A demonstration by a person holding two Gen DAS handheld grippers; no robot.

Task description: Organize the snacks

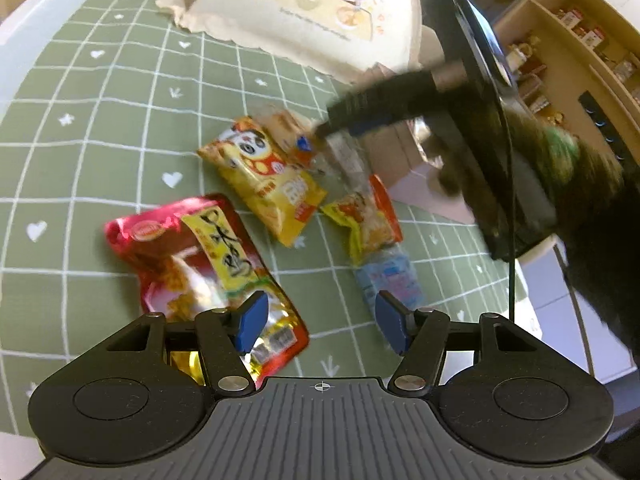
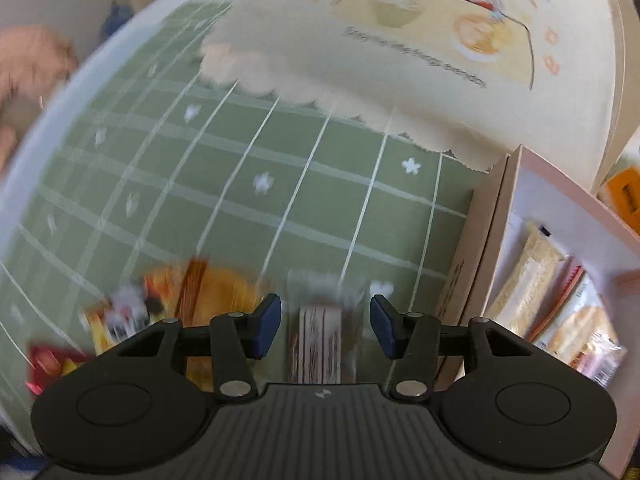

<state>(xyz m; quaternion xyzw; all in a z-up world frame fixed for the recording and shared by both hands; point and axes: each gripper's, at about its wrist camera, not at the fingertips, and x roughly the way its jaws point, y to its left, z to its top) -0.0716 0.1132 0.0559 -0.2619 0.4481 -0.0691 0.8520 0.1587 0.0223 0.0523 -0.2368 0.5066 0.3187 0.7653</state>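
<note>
In the left wrist view several snack packs lie on the green checked cloth (image 1: pixel 100 128): a red pouch (image 1: pixel 192 256), a yellow panda pack (image 1: pixel 260 176), a small orange-yellow pack (image 1: pixel 364 216), a pale blue pack (image 1: pixel 394 280) and a clear-wrapped pack (image 1: pixel 344 152). My left gripper (image 1: pixel 320 320) is open and empty, low over the cloth between the red pouch and the blue pack. My right gripper (image 1: pixel 332 124) hovers over the clear-wrapped pack. In the right wrist view my right gripper (image 2: pixel 325 322) is open, with the blurred clear-wrapped pack (image 2: pixel 320 340) below its jaws, not held.
A cardboard box (image 2: pixel 504 208) at the right holds several snack packs (image 2: pixel 528 280). A cream cartoon-printed bag (image 1: pixel 320 12) lies at the back of the round table. Shelves (image 1: pixel 580 40) stand beyond the table at the right. The panda pack (image 2: pixel 132 312) lies left of my right gripper.
</note>
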